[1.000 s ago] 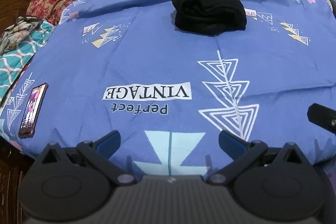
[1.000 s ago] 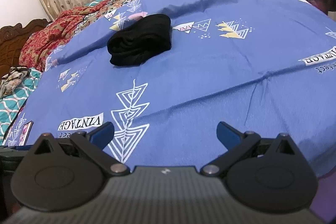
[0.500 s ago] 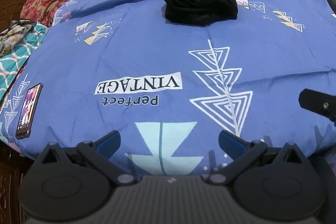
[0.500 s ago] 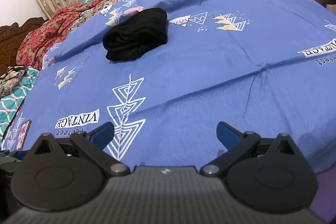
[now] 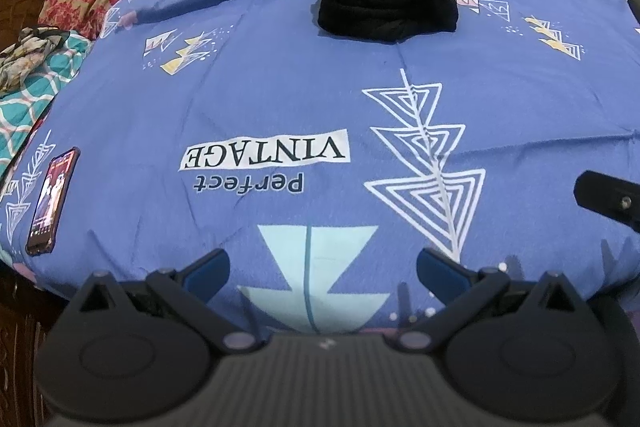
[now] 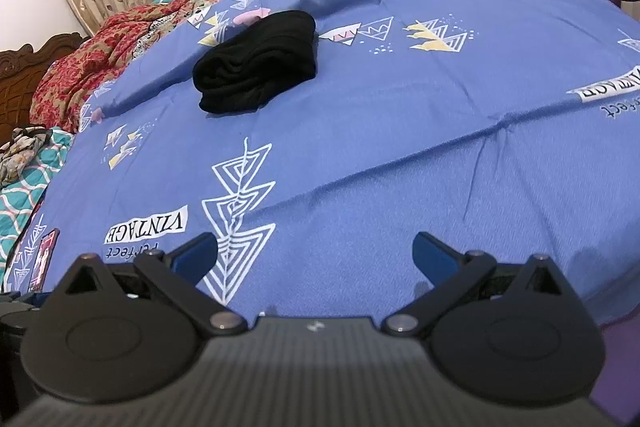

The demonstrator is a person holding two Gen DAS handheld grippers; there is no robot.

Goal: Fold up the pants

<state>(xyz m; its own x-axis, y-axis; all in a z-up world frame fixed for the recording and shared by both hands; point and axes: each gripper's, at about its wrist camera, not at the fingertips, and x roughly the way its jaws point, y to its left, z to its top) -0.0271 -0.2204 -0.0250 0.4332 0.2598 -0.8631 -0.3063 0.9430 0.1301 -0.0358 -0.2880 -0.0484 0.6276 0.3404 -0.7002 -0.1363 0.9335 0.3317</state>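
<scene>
Both claws have drawn back toward the bed's near edge since a second ago. The folded bundle of black fabric pants (image 5: 385, 0) (image 6: 256, 61) lies on the blue patterned bedsheet (image 5: 280, 99) (image 6: 400, 131), well apart at twelve o'clock from the released, empty left claw (image 5: 322, 263) and eleven o'clock from the likewise spread right claw (image 6: 316, 253).

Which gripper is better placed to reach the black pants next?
Left, marginally. The black pants lie almost straight ahead of the left gripper; from the right gripper they sit off to the left. Both jaws open.
</scene>
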